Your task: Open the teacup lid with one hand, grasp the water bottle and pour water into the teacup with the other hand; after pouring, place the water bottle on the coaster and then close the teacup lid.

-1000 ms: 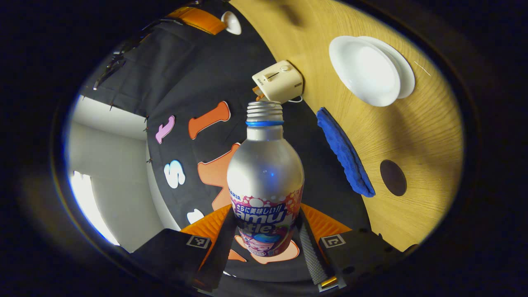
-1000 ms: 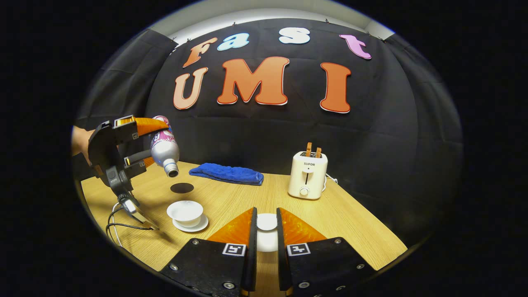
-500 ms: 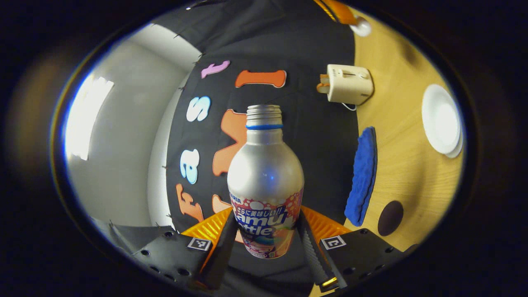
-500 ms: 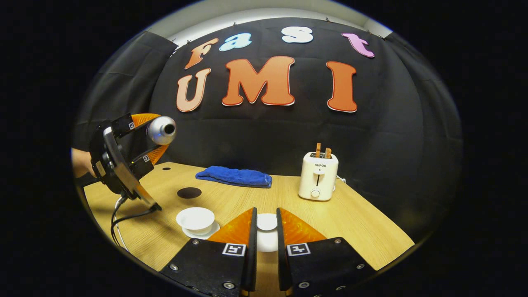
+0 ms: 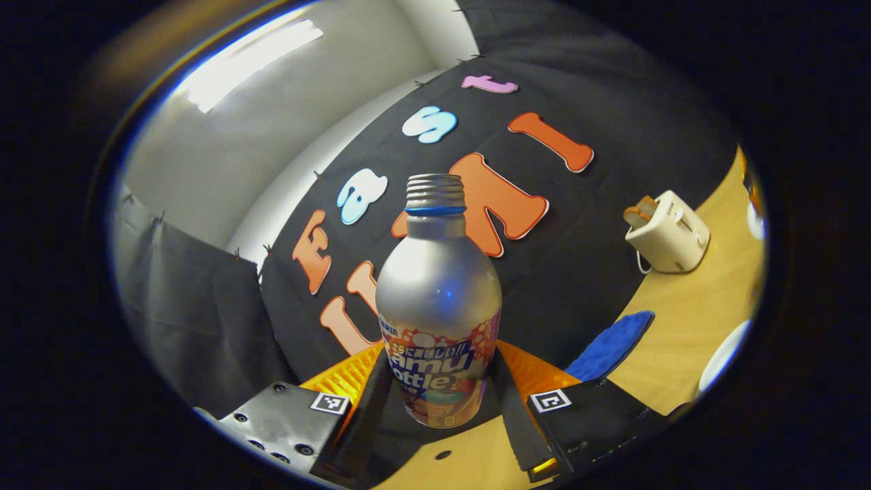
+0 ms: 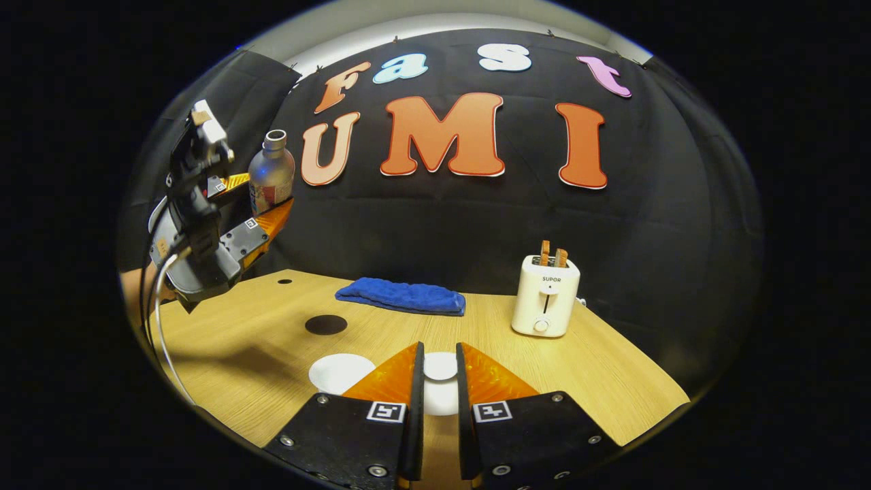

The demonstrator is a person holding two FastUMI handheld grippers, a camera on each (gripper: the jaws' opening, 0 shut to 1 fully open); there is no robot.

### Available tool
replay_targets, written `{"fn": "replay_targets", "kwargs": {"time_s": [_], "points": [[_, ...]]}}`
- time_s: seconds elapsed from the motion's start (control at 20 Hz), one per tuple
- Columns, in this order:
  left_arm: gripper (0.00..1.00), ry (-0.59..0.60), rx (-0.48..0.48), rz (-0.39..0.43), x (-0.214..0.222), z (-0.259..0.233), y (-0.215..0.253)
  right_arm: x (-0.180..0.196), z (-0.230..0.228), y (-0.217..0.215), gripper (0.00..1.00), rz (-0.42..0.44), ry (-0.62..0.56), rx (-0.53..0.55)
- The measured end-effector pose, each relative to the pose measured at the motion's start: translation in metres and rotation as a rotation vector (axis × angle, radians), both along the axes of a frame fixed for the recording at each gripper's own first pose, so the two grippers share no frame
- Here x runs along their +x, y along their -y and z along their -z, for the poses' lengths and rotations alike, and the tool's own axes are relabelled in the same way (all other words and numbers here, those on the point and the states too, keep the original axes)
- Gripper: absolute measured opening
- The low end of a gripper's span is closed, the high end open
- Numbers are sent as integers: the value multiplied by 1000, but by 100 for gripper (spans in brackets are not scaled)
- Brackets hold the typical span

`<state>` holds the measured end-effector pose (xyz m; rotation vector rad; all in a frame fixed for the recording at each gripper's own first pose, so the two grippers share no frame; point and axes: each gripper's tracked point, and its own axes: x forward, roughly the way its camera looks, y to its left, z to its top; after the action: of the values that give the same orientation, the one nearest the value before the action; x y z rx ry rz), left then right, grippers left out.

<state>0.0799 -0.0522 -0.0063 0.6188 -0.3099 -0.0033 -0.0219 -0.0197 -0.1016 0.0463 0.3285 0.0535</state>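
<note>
Between the fingers of the left hand-held gripper (image 5: 439,401), the water bottle (image 5: 437,306) sits pinched at its lower label band, both fingers pressing on its sides, neck pointing fwd along the fingers, cap off. In the right gripper view that same gripper hangs high up at far left, well above the tabletop (image 6: 599,381), w/ the bottle upright in it, open mouth at top.

Right hand-held gripper (image 6: 439,381): fingers drawn in close on the white teacup lid (image 6: 440,367), knob showing in the narrow gap between them, wider lid body below. Pinch looks firm on both sides, lid held clear of the cup.

Just left of the right gripper's left finger, the teacup (image 6: 338,372) sits uncovered on the tabletop, partly hidden by that finger. Saucer can't be made out apart from the cup. Farther ahead and a bit left, the dark round coaster (image 6: 326,324), bare, well apart from the bottle overhead. Beyond the coaster, a blue cloth (image 6: 401,297) lies flat near the back edge. Ahead-right of the right gripper, a cream toaster (image 6: 546,305) w/ two slices sticking up, lever on its front.

In the left gripper view the toaster, cloth and a sliver of the white cup lie off to the right of the bottle.
</note>
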Motion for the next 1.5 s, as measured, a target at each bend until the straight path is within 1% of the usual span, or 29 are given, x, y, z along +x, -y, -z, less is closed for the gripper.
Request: {"fn": "replay_targets", "kwargs": {"time_s": [0.05,0.2,0.3,0.35,0.4,0.45,0.6,0.9,0.95,1.0,1.05,1.1,1.15,1.2,1.25,1.3,1.35,1.4,1.45,1.5], "points": [[81,-31,-66,19,2,4,0,2,0,-3,22,-4,1,3],[81,-115,-277,45,11,13,-5,5,-2,-12,22,-18,4,13],[81,-177,-393,59,17,25,-8,7,0,-19,22,-30,4,17],[81,-229,-436,87,21,35,-4,8,1,-22,22,-36,3,18],[77,-268,-488,104,21,44,-3,9,2,-25,22,-42,-1,21],[81,-313,-522,119,33,51,0,9,4,-28,22,-49,-9,21],[81,-403,-606,119,51,80,4,11,8,-33,22,-53,-17,15],[81,-559,-711,85,75,141,-2,16,13,-42,22,-64,-27,20],[81,-580,-711,81,76,152,0,18,15,-44,22,-67,-33,22],[85,-603,-710,77,76,162,2,19,17,-46,22,-71,-38,23],[81,-624,-707,74,78,172,5,21,17,-47,22,-72,-36,21],[81,-635,-705,66,81,179,5,22,17,-48,22,-76,-37,18],[77,-644,-702,63,83,185,5,24,17,-50,22,-81,-37,18],[81,-656,-698,59,86,191,6,25,18,-52,22,-86,-38,20],[77,-668,-697,57,88,197,7,26,19,-53,22,-90,-40,22],[77,-681,-698,52,89,203,8,27,19,-54,22,-91,-40,23],[85,-694,-701,48,91,209,8,28,21,-55,22,-96,-44,24],[77,-701,-701,36,93,214,7,28,21,-55,22,-95,-45,23],[81,-707,-706,36,95,217,7,29,22,-54,22,-98,-47,24],[81,-715,-712,36,95,220,7,30,23,-55,22,-99,-49,26]]}}
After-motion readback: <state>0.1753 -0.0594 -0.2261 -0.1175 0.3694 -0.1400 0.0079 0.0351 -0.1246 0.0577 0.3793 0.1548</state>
